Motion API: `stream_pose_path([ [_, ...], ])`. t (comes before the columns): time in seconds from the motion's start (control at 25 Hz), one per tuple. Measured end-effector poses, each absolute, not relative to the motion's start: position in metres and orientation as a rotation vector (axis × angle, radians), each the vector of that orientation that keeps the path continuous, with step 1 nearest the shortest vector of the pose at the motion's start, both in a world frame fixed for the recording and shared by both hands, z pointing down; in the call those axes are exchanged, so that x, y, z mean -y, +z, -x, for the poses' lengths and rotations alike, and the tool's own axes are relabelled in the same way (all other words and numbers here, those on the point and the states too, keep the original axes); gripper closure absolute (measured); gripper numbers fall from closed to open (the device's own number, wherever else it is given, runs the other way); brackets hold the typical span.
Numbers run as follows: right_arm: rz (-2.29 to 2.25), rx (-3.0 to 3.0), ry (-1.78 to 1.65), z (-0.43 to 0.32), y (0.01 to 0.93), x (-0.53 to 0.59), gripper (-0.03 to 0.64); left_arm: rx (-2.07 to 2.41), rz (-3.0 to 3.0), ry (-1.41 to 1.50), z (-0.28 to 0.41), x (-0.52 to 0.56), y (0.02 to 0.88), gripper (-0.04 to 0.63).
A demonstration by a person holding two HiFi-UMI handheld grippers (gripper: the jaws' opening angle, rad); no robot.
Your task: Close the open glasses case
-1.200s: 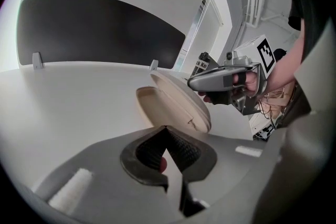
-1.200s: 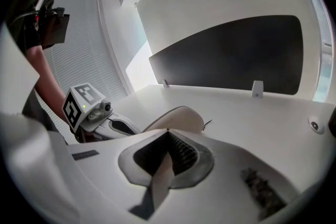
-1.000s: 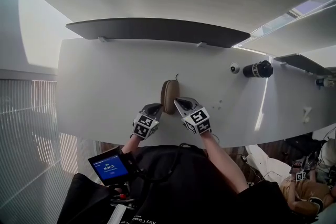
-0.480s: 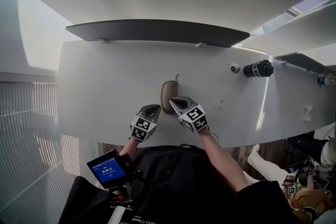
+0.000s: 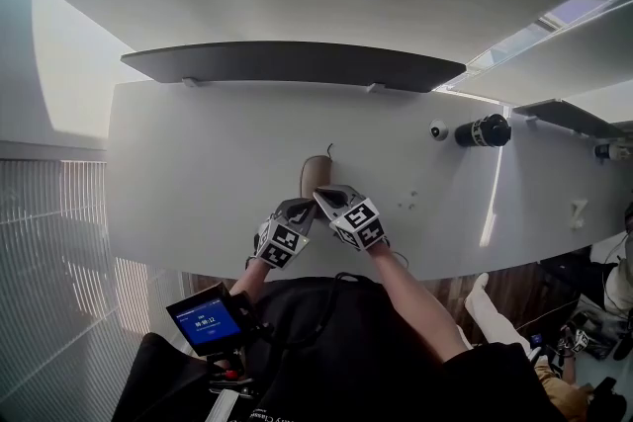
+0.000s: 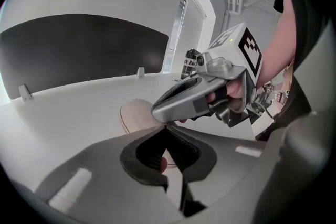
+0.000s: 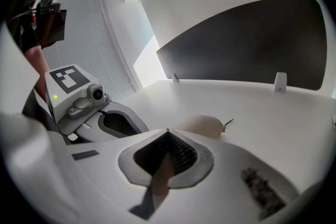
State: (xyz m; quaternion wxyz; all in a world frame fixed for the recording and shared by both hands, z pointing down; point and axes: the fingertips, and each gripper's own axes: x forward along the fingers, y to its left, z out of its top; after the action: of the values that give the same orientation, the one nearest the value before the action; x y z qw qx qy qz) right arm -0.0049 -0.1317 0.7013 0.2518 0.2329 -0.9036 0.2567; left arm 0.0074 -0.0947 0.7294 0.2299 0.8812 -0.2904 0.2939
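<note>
Lying lengthwise on the white bench (image 5: 178,163), the tan oval leather glasses case (image 5: 316,173) sits near the person's edge, its lid down so that it reads as one smooth domed shape. A thin dark tab (image 7: 228,123) sticks out at its far end.

The left gripper (image 6: 166,128) has its jaws pressed together at the tips with nothing caught between them. The case lies just beyond those tips and slightly to their left, and a sliver of tan shows through the opening behind them. The right gripper (image 7: 168,131) is likewise clenched tip to tip and holds nothing. In its view the case rises just past the tips and a little to the right, and a strip of tan again shows through the gap below.

From the head view both grippers converge on the near end of the case, the right one's nose over that end and the left one just beside it. Whether either nose touches the leather cannot be told.

Well apart, far off at the bench's right, stand a black cylinder (image 5: 485,129) and a small white round object (image 5: 438,129). A dark curved panel (image 5: 297,62) runs along the far edge.
</note>
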Motion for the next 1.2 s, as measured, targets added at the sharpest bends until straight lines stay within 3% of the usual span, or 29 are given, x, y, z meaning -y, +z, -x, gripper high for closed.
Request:
stream_pose_path([
  [1.2,-0.683,2.397,0.606,-0.008,0.707,0.131,0.618,0.759,-2.425,0.824,-0.006,0.096,0.733,0.588],
])
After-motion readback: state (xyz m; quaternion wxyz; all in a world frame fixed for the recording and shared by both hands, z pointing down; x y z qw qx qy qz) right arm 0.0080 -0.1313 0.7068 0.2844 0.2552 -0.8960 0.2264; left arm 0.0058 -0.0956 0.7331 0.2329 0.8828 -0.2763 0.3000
